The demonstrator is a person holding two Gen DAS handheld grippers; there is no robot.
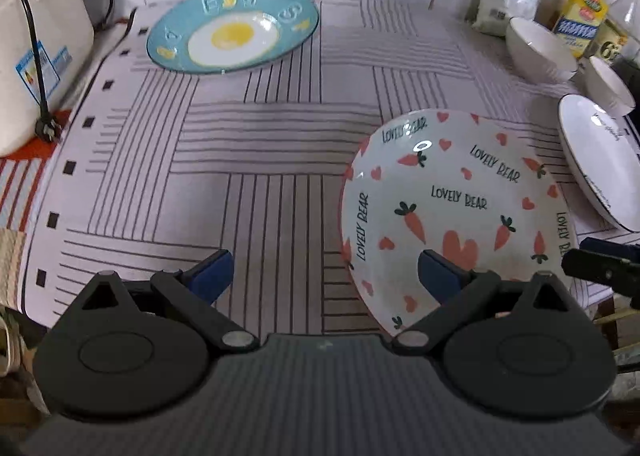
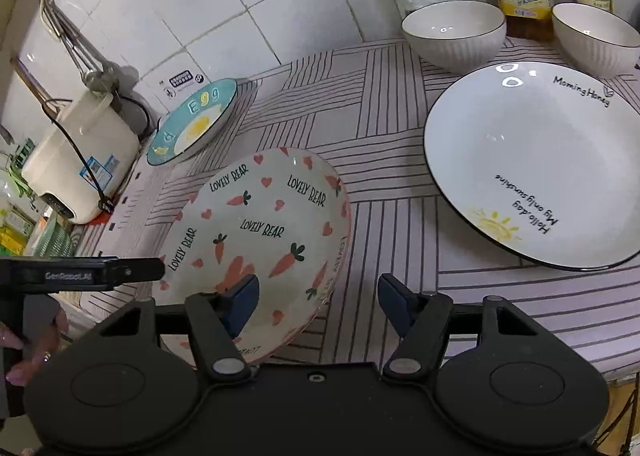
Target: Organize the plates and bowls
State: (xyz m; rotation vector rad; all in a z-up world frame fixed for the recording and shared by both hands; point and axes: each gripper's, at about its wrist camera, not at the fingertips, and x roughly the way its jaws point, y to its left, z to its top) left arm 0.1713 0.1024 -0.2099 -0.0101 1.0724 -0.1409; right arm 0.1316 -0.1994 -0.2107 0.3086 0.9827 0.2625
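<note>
Both hand-held grippers agape, empty, beside carrot plate [image 2: 256, 232].

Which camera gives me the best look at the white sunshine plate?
The right wrist view: the white sunshine plate shows almost whole, with its lettering and sun drawing readable. The left wrist view catches only a foreshortened sliver at the frame's right edge.

My left hand-held gripper [image 1: 325, 276]: matte black ribbed body, two round black housings, silver pivot pins, dark blue finger pads [image 1: 212, 274]. My right hand-held gripper [image 2: 318, 302]: same build, one central screw. Left unit's side bears grey "GenRobot.AI" lettering; my bare-skinned hand [image 2: 28, 352] wears a ring.
</note>
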